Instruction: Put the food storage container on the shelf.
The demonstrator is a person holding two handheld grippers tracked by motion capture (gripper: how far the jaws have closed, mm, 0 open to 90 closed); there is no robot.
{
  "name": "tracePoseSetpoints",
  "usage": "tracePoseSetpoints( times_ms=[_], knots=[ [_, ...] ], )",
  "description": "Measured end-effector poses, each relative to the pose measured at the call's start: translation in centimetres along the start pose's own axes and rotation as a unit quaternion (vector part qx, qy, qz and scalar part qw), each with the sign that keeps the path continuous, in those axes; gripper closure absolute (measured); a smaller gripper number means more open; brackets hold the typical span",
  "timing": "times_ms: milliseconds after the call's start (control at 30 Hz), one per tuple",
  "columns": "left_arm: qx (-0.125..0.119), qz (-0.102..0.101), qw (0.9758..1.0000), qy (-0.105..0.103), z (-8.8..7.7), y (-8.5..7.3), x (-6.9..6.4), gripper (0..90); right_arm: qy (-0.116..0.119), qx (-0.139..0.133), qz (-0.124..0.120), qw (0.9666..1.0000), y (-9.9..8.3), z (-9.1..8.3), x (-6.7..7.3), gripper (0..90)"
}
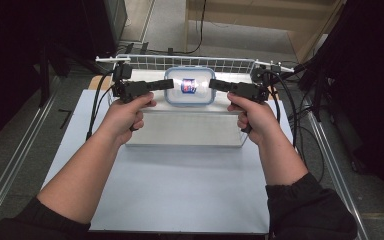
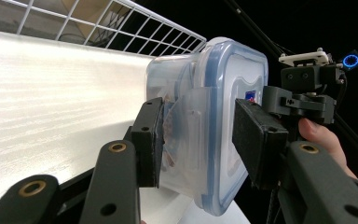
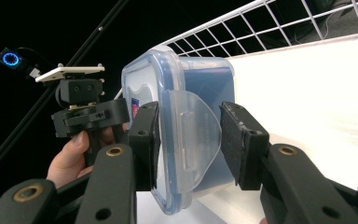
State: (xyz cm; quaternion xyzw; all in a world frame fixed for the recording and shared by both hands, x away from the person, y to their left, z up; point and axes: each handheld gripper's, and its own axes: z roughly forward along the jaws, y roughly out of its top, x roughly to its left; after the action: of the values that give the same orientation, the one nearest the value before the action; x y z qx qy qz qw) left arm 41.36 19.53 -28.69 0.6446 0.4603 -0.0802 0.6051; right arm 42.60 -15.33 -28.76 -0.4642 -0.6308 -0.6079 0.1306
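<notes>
The white table [image 1: 180, 185] carries a raised pale platform [image 1: 185, 127] backed by a wire rack [image 1: 200, 63], and on the platform's far part sits the clear food container [image 1: 190, 86] with its blue-rimmed lid [image 2: 242, 79] on. The left gripper [image 1: 169, 84] comes at the box from its left end and the right gripper [image 1: 213, 84] from its right end, each held level in a hand [image 1: 125, 112]. In the left gripper view the jaws stand spread on either side of the side latch flap [image 2: 193, 121], and this latch seems already swung out from the wall; in the right gripper view the jaws are likewise spread around the other latch [image 3: 191, 140], not yet pinching it. The step looks like working the two end latches together. To do it well, centre each flap between the pads [image 3: 235, 140], bite near the flap's free edge rather than the hinge, and move both ends evenly so the box does not slide or tip toward the rack. Keep the pads off the lid rim itself.
</notes>
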Motion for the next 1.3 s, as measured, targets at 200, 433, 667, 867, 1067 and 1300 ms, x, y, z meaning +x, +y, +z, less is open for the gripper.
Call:
tracePoseSetpoints(
  times_ms=[200, 433, 667, 867, 1067, 1300],
  knots=[
    [-0.002, -0.004, 0.9999, 0.01, -0.4, 0.2, 0.1, 55.2, -0.005, 0.011, 0.008, 0.9999, -0.2, 0.5, -0.1, 59.0],
    [-0.006, 0.0, 0.9998, 0.018, -0.3, 0.3, 0.1, 54.3, -0.01, 0.006, 0.011, 0.9999, -0.3, 0.9, -0.1, 58.3],
    [-0.007, 0.005, 0.9996, 0.029, 0.1, 0.3, 0.1, 53.5, -0.028, -0.002, 0.015, 0.9995, -0.2, 1.1, -0.3, 56.9],
    [-0.005, 0.01, 0.9992, 0.038, 0.5, 0.3, 0.0, 51.5, -0.044, -0.013, 0.012, 0.9989, -0.1, 1.0, -0.4, 57.2],
    [-0.007, 0.011, 0.999, 0.044, 0.8, 0.3, 0.0, 50.1, -0.055, -0.021, 0.007, 0.9982, -0.1, 1.1, -0.3, 61.1],
    [-0.006, 0.016, 0.9985, 0.052, 1.0, 0.5, -0.1, 49.5, -0.058, -0.021, 0.003, 0.9981, -0.2, 1.1, -0.2, 61.8]
  ],
)
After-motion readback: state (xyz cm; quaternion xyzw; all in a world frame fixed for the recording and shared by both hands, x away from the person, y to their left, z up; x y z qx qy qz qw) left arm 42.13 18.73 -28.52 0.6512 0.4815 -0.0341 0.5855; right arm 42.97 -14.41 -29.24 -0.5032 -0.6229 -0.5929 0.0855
